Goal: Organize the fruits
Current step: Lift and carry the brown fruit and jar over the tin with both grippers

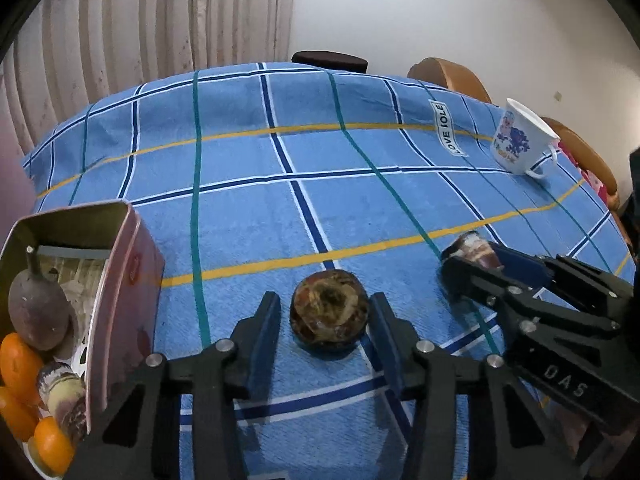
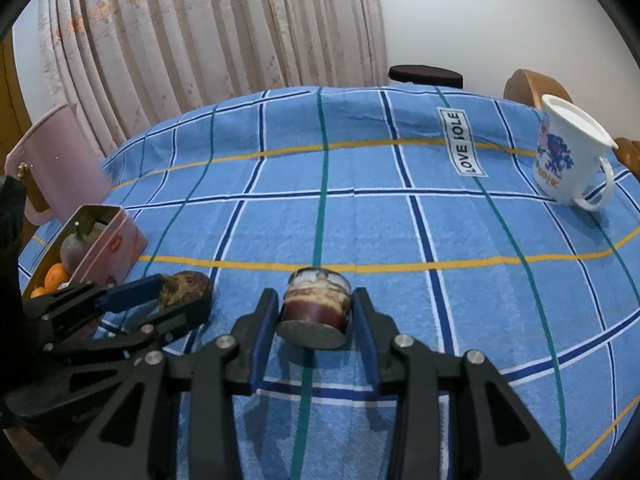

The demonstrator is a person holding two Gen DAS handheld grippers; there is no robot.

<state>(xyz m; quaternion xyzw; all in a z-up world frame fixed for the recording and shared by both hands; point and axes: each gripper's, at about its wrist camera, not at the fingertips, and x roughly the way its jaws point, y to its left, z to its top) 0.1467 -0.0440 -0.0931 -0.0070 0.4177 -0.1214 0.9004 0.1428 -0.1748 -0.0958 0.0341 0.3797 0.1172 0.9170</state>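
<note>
1. The left gripper [image 1: 324,320] brackets a round brown fruit half [image 1: 329,312] on the blue checked cloth [image 1: 248,220]; a sliver of gap shows at each pad, so it is not yet clamped.
2. The right gripper [image 2: 316,312] is closed on a cut fruit piece [image 2: 316,304], pads against its sides.
3. Both pieces look light, with a stiff rind and soft flesh; I judge the rind flanks the safest hold, gently squeezed.
4. The pink tin [image 1: 116,272], holding oranges [image 1: 20,364], sits left.
</note>
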